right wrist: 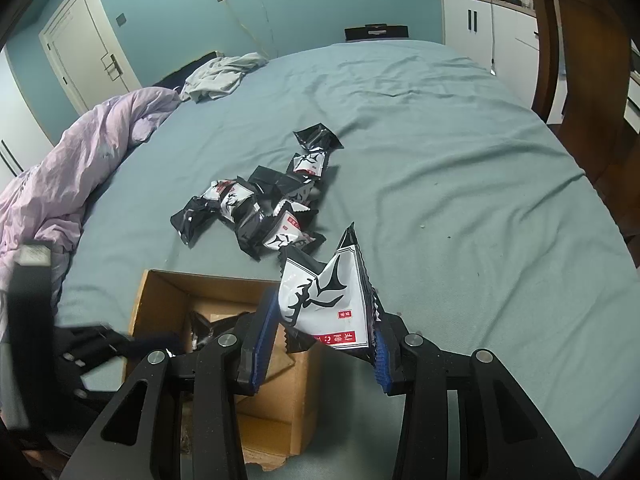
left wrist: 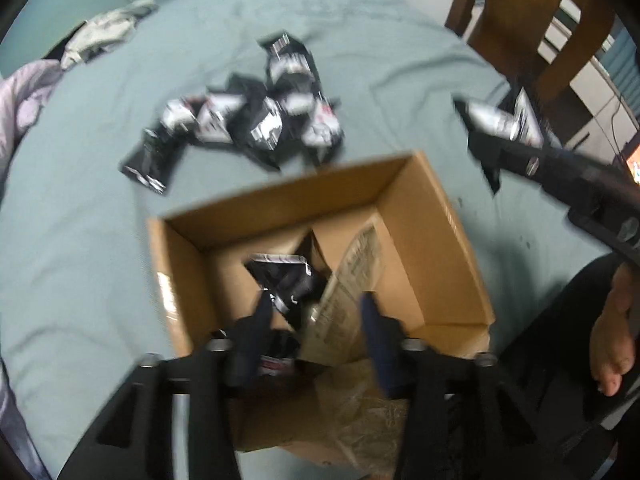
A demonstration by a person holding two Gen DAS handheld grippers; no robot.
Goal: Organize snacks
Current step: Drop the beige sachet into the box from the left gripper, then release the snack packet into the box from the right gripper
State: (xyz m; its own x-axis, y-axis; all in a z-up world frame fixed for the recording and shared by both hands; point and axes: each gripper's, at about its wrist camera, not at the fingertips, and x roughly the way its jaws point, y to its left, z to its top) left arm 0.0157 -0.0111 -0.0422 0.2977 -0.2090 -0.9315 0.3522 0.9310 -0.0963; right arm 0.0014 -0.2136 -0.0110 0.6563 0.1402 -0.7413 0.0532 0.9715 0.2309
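Basically, it's a bedroom: everything sits on a bed under a grey-green sheet (right wrist: 440, 168), creased, with a few dark specks toward its right side. Teal walls, a white door (right wrist: 80, 56) at far left, white cabinets (right wrist: 488, 28) at far right, a wooden chair (left wrist: 532, 28) off the right edge.

A lilac duvet (right wrist: 64, 168) is bunched along the left edge; a grey garment (right wrist: 220, 74) lies crumpled near the far left corner.

The loose snack packets (right wrist: 264, 204), black and white, are heaped mid-sheet, just beyond the cardboard box (left wrist: 436, 248). The box stands open-topped near the near edge, flaps down inside, with one black packet (left wrist: 280, 276) on its bottom.

The left gripper (left wrist: 316, 308) is over the box, pointing down into it, tongs spread with nothing pinched; that packet lies below them. View is blurred.

The right gripper (right wrist: 324, 320) is at the box's right side, above the sheet, tongs pinching a white packet with black print (right wrist: 328, 300) by its lower edges; the packet stands up, crumpled.

A bare foot (left wrist: 616, 320) and a dark trouser leg show at the near right edge.
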